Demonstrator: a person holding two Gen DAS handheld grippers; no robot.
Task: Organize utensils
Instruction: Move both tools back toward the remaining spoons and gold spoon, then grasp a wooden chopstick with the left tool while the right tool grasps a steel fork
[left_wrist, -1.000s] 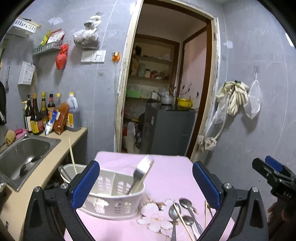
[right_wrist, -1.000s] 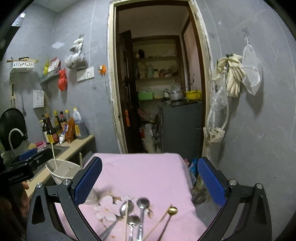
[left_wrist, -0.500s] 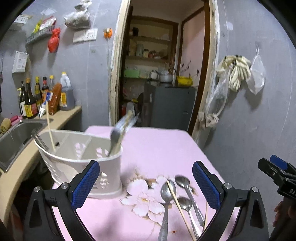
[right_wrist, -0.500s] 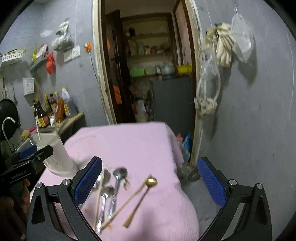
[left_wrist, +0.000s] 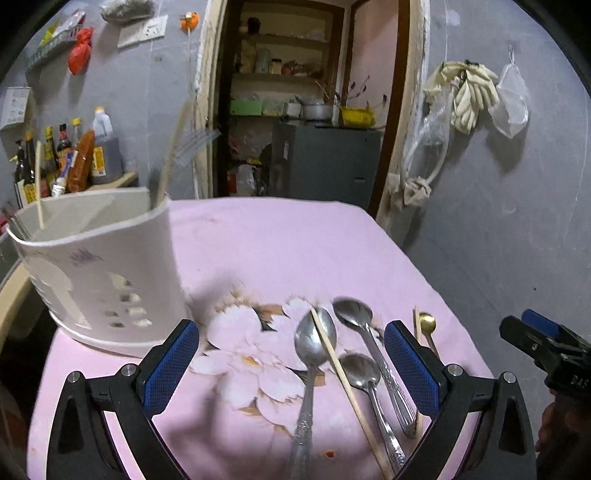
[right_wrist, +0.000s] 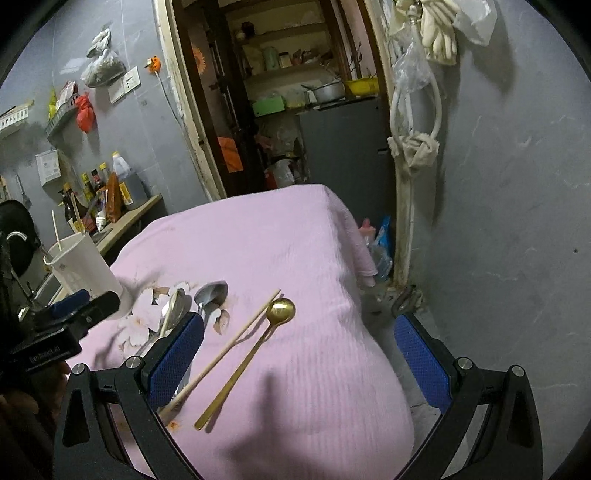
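1. Hovering over the loose cutlery, left wrist view: left gripper (left_wrist: 291, 363) is spread wide and holds nothing. Large spoon (left_wrist: 313, 354), a chopstick (left_wrist: 345, 373) lying across its bowl, and a small spoon (left_wrist: 364, 384) sit between the jaws. Patterned spoon (left_wrist: 369, 339) runs under the right-hand jaw. Caddy (left_wrist: 99, 273) stands just outside the left-hand jaw, with sticks and a blurred fork already in it.
2. My read: pick step, nothing grasped yet. Next move needs one handle isolated; the crossed chopstick complicates this.
3. Right wrist view: right gripper (right_wrist: 299, 363) is also wide open and bare. Gold spoon (right_wrist: 255, 350) and second chopstick (right_wrist: 225, 349) lie between the jaws, nearer the left-hand one.
4. Pink cloth (right_wrist: 258, 236) drops off just beyond the right-hand jaw; open room ahead.
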